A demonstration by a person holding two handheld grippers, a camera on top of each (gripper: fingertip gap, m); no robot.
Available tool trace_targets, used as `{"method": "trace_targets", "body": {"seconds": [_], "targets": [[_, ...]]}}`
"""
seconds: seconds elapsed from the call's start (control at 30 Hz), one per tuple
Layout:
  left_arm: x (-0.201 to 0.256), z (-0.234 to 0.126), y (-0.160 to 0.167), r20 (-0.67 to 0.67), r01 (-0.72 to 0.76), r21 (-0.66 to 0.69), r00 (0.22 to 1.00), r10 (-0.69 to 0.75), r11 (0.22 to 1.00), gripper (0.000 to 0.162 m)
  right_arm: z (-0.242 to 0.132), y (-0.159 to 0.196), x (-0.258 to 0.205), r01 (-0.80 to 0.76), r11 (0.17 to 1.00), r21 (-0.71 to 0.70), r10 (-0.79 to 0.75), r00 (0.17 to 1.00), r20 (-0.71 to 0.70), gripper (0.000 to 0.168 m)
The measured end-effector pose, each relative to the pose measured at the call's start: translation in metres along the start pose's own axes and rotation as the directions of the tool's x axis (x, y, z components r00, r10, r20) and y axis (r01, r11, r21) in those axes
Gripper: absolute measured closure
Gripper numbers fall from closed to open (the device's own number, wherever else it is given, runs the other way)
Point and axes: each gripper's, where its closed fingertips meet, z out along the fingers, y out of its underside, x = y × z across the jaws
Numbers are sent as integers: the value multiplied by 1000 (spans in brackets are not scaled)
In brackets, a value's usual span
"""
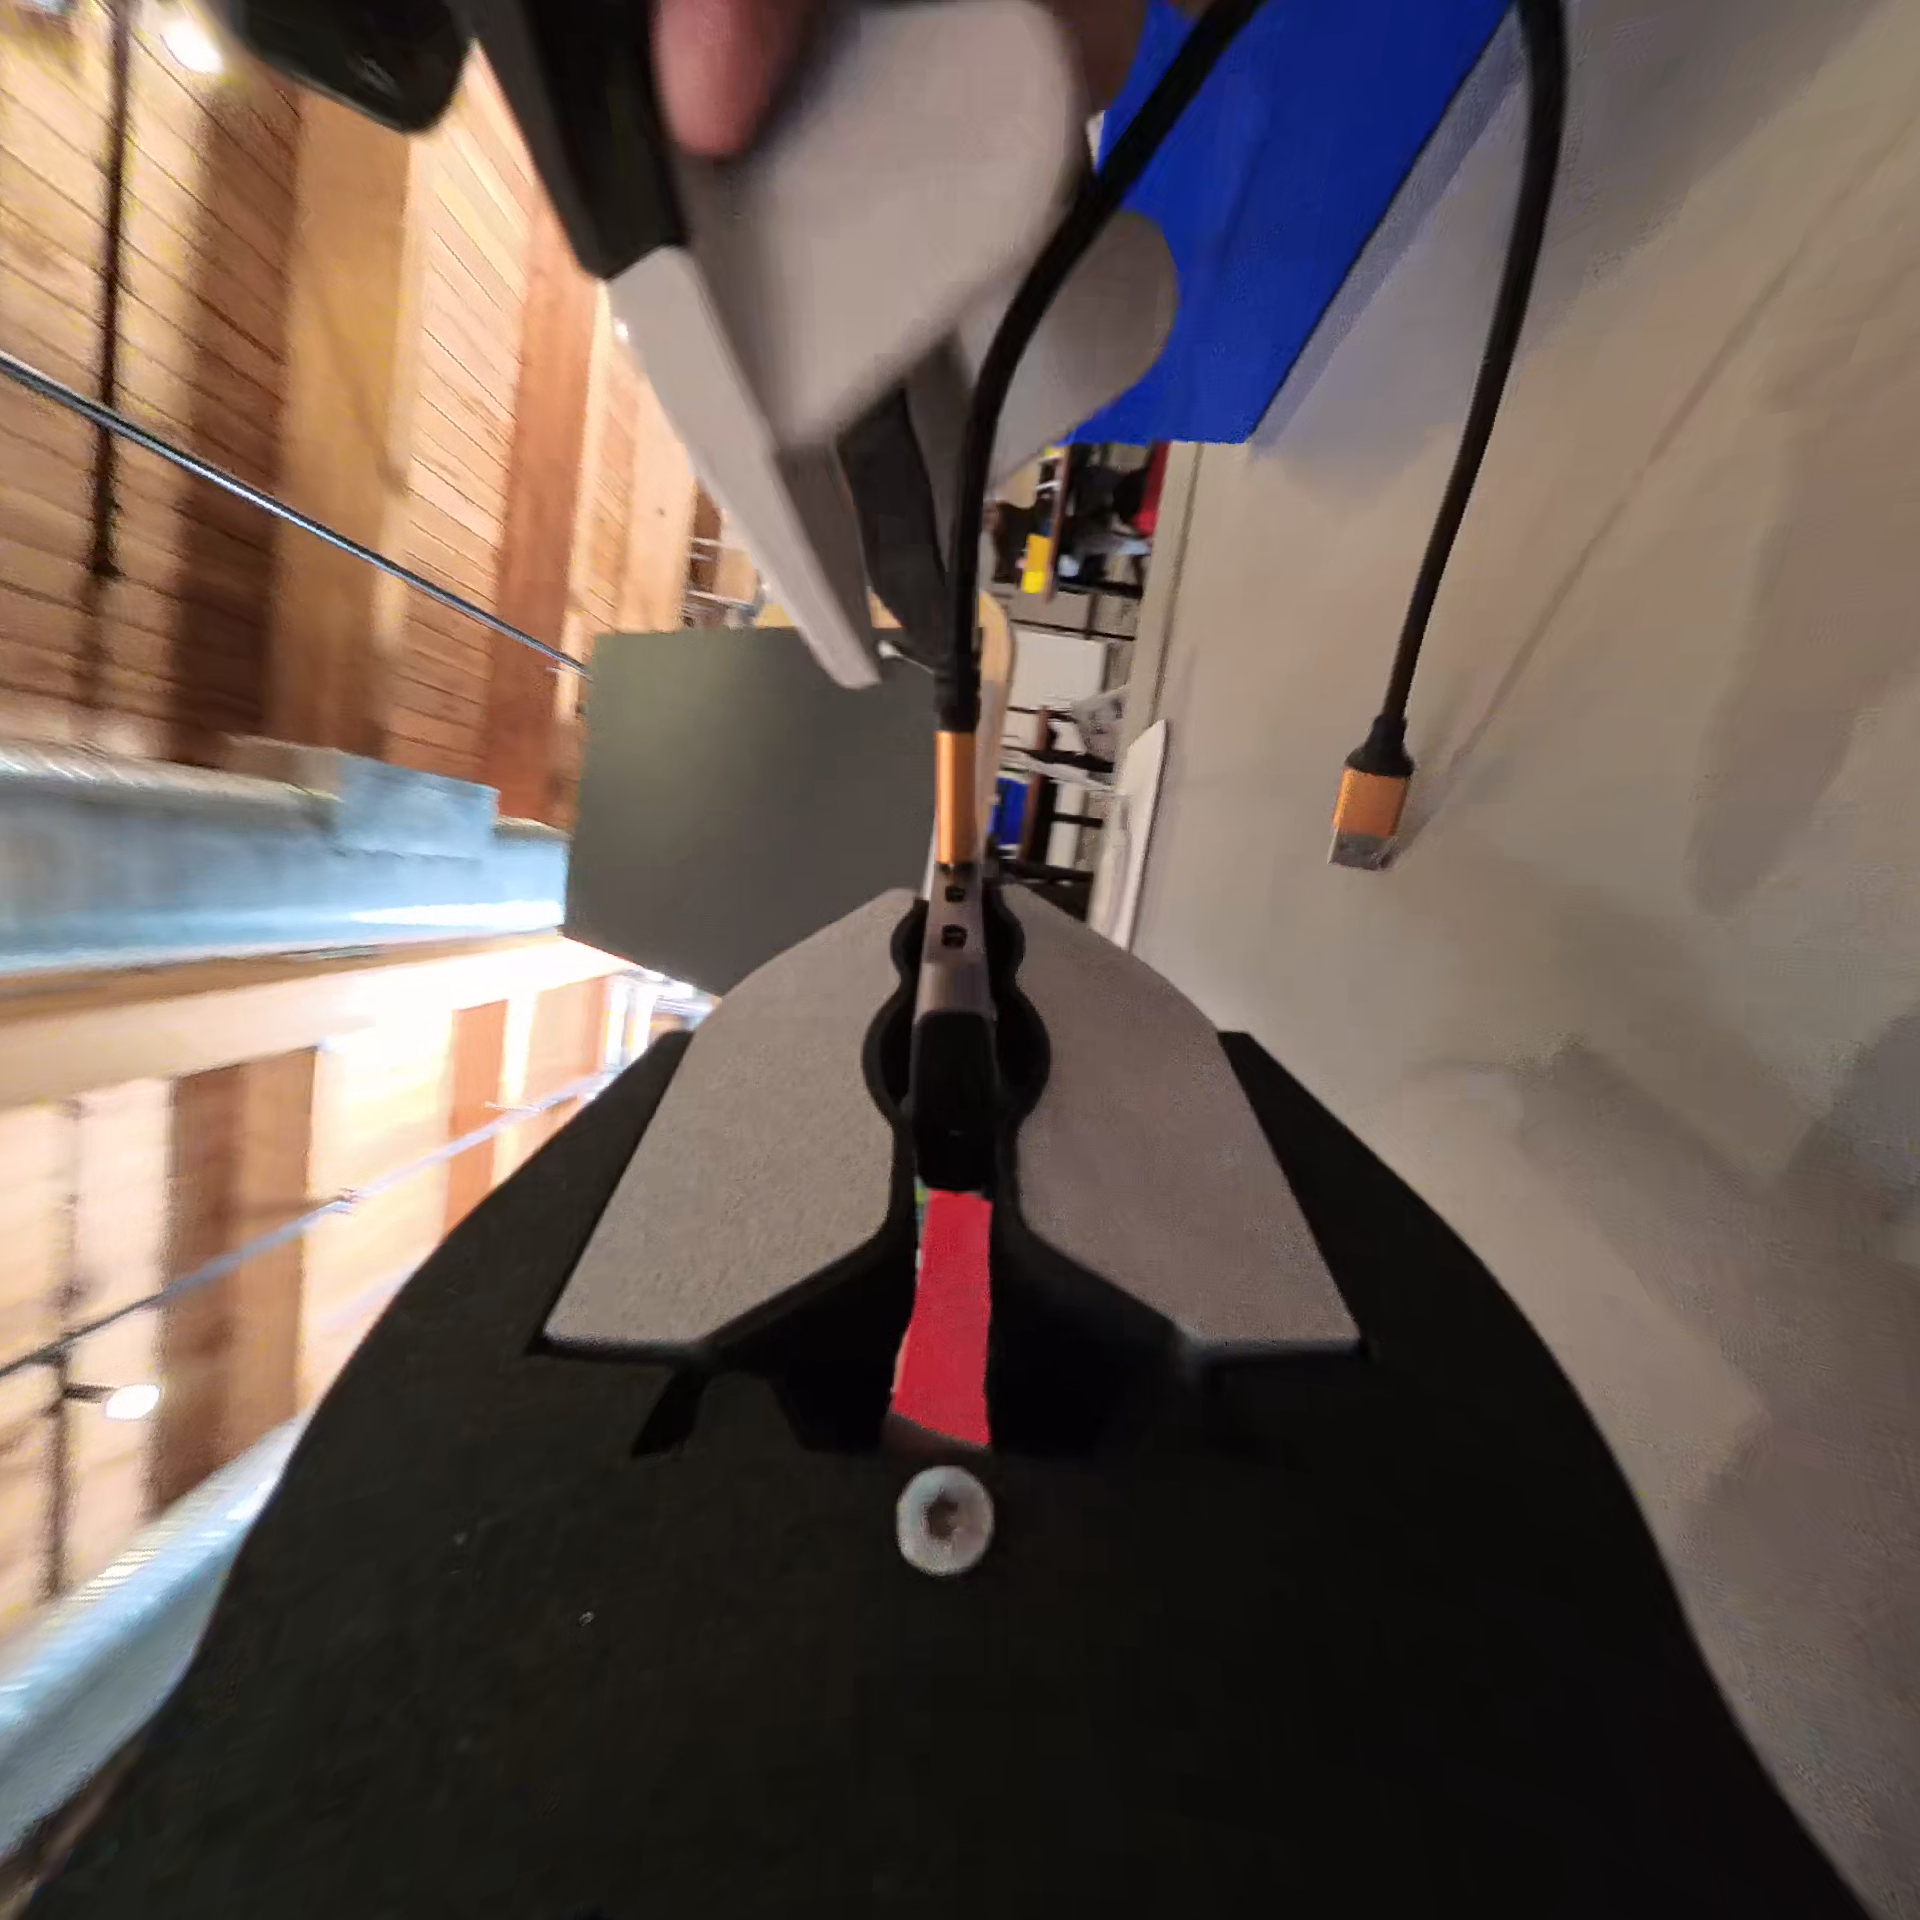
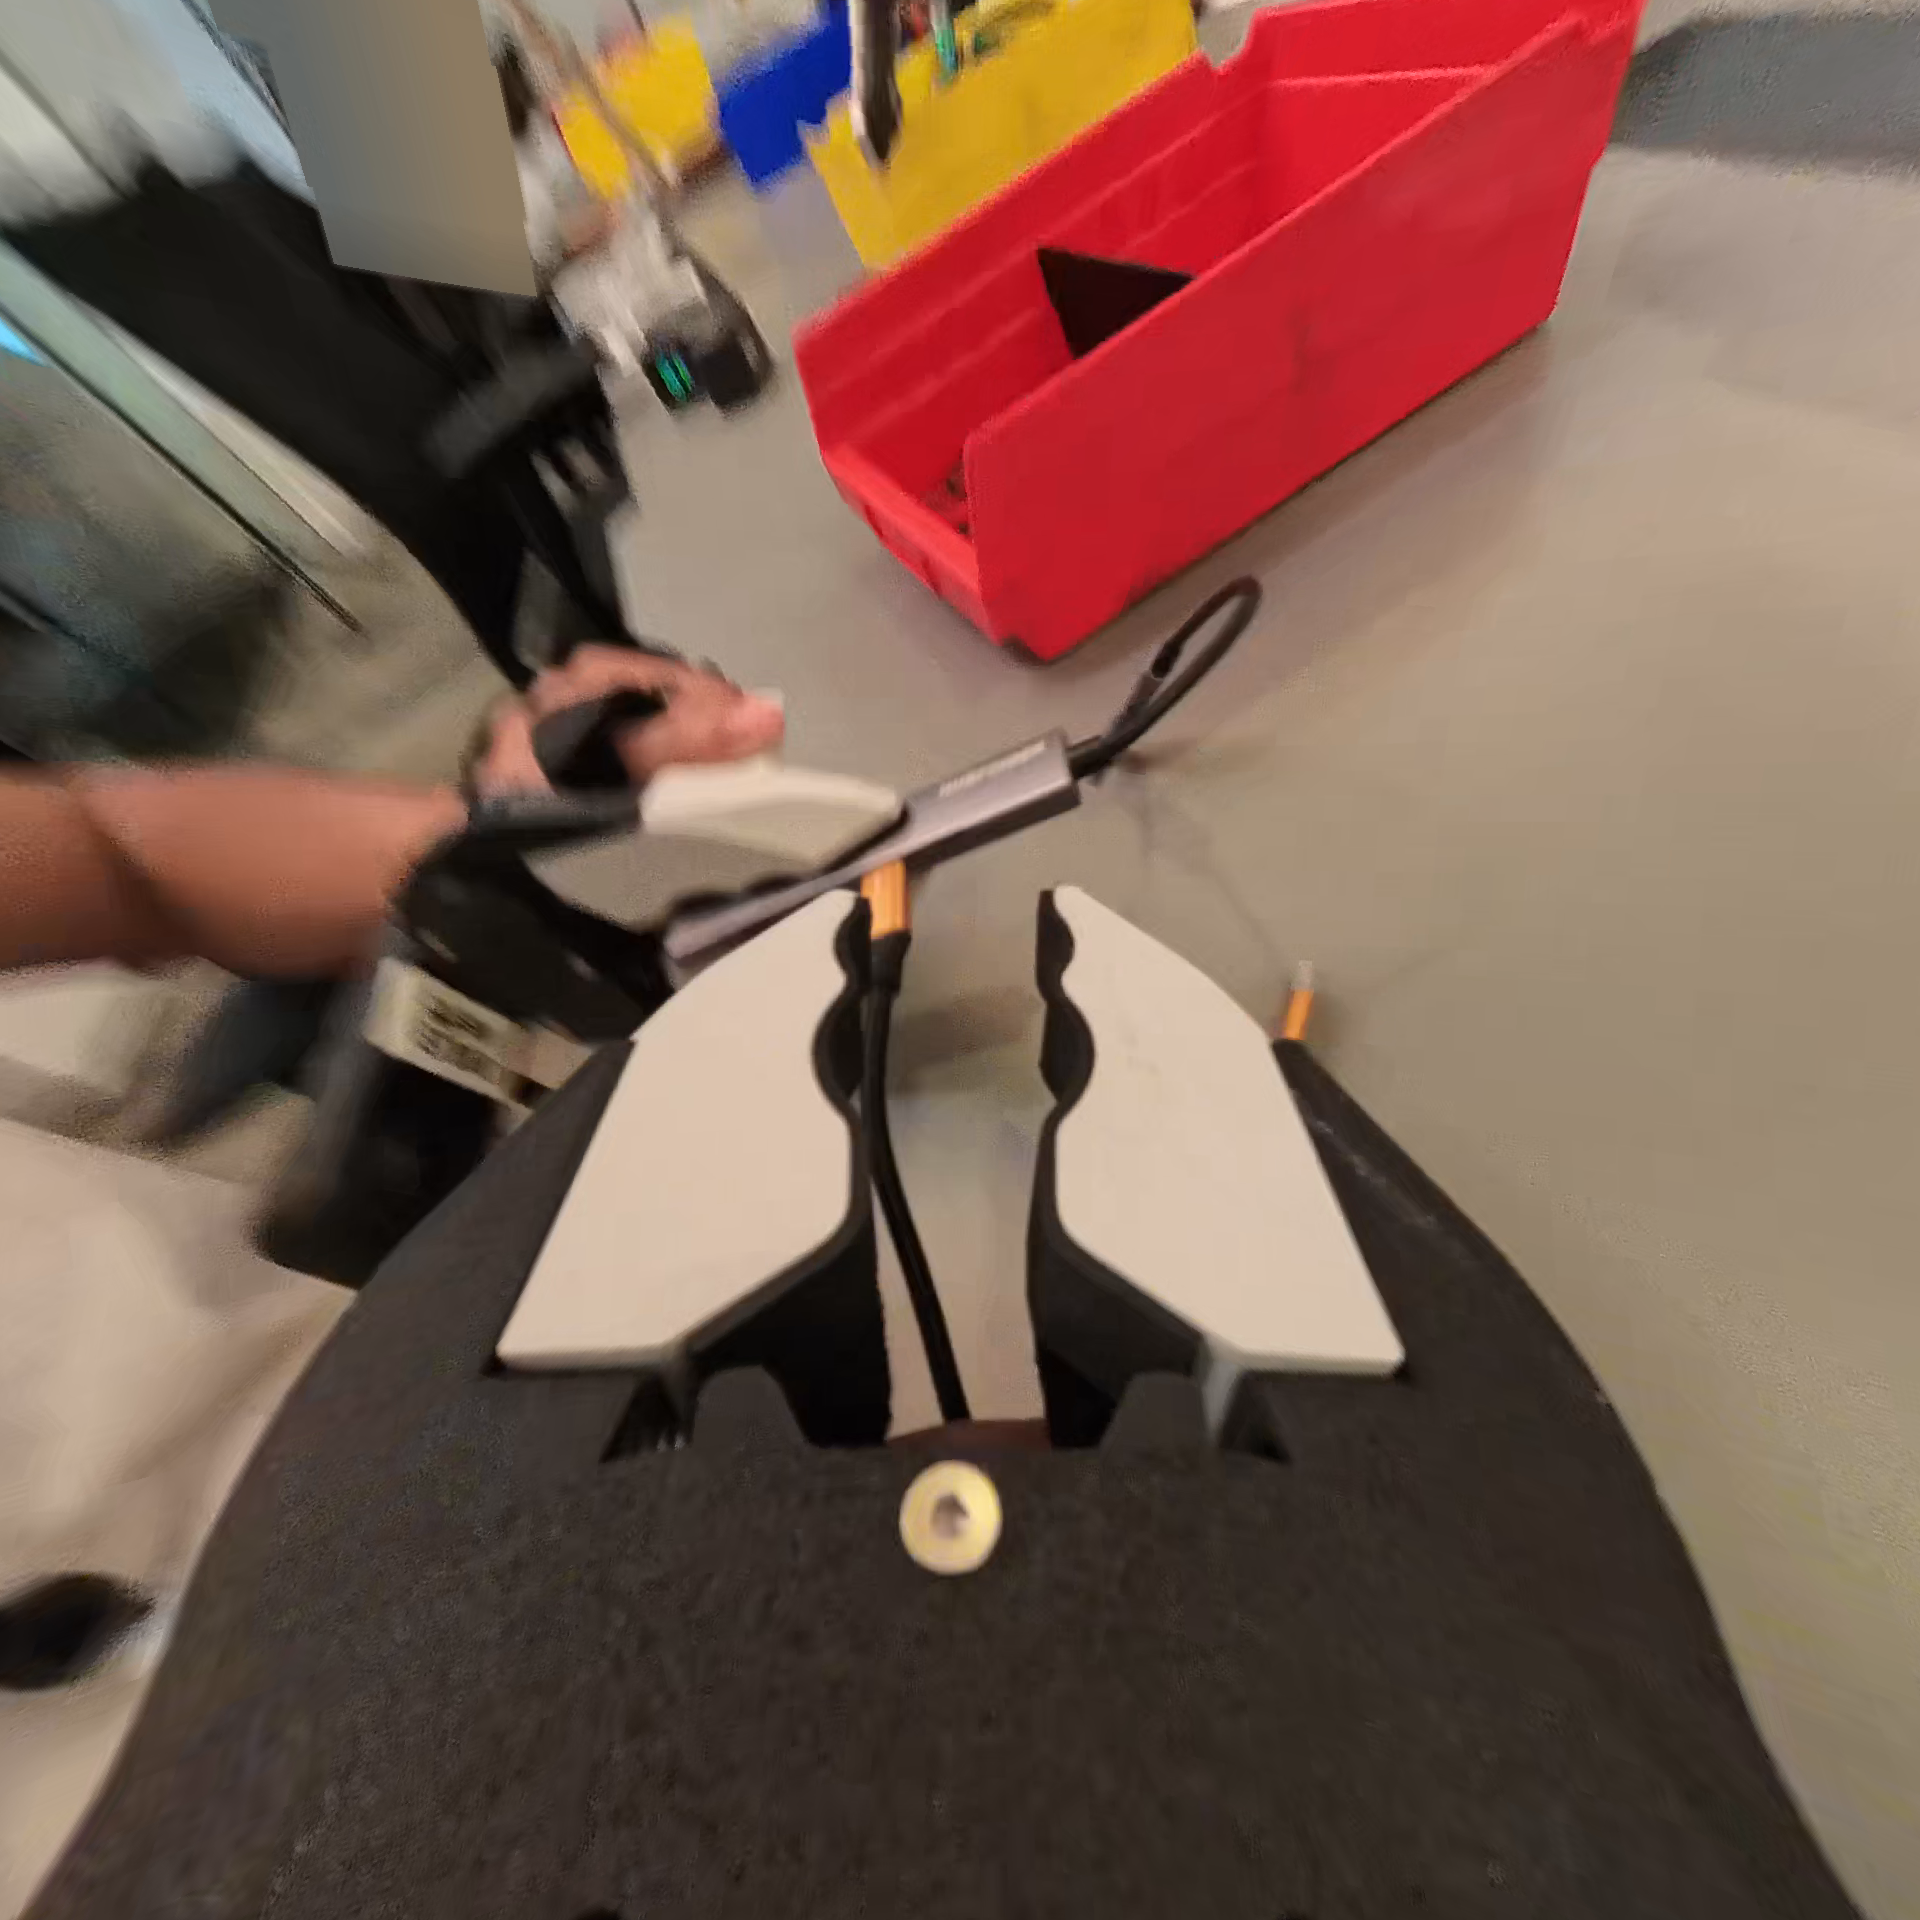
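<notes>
A plain grey bench carries everything; beyond its far edge the right wrist view shows a blurred workshop with yellow and blue bins. The left wrist view is rolled on its side, so the bench stands as a wall on the right and a wooden plank ceiling runs down the left. One red bin sits on the bench, open-topped, with a dark triangular piece inside. There is one slim grey adapter with a short looped lead, and one black cable with two orange-collared plugs. The left tongs are clamped on the adapter, holding it clear of the bench, and one orange plug is seated in its edge. The right tongs stand apart, gripping nothing, with the cable running between the fingers just beside that plug. The second orange plug lies free on the bench. Only the right wrist view shows the red bin, the person's hand on the left tongs and the adapter's looped lead; only the left wrist view shows the ceiling and the cable's full sweep.
</notes>
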Motion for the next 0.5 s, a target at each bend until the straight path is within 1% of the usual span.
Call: {"method": "trace_targets", "body": {"seconds": [0.03,0.07,0.1,0.17,0.2,0.23,0.27,0.3,0.37,0.4,0.43,0.5], "targets": [[-1,-1,0,22,-40,2,999,40,999,153,-1,-6,0,-139,990,38,135,988,80,138],[-2,-1,0,42,-69,2,997,69,998,153,2,-8,1,-256,966,46,247,958,148,137],[-3,-1,-2,56,-86,3,995,86,996,153,9,-5,2,-334,942,17,325,928,183,129],[-4,-1,-5,73,-108,0,991,108,994,153,25,6,2,-402,914,-57,405,892,201,124],[-5,-1,-6,82,-121,-8,989,121,993,153,32,7,0,-421,904,-77,428,877,217,128],[-5,-1,-5,85,-131,-20,988,132,991,153,34,4,-5,-449,890,-79,452,851,268,142],[-5,0,-4,84,-140,-22,986,141,990,153,34,1,-8,-486,870,-90,488,816,311,146],[-5,1,-4,89,-158,-19,983,159,987,153,34,-2,-9,-506,857,-98,508,794,334,150],[-4,4,-1,105,-197,-42,974,200,980,150,32,-8,-6,-496,866,-61,484,801,353,158],[-4,4,1,106,-182,-55,977,187,982,141,28,-12,-2,-485,874,-28,463,815,349,159],[-4,4,5,98,-129,-72,986,136,989,133,23,-18,3,-470,883,4,440,831,341,160],[-6,3,16,64,23,-110,998,-16,994,127,6,-37,10,-414,906,85,369,873,319,160]]}}
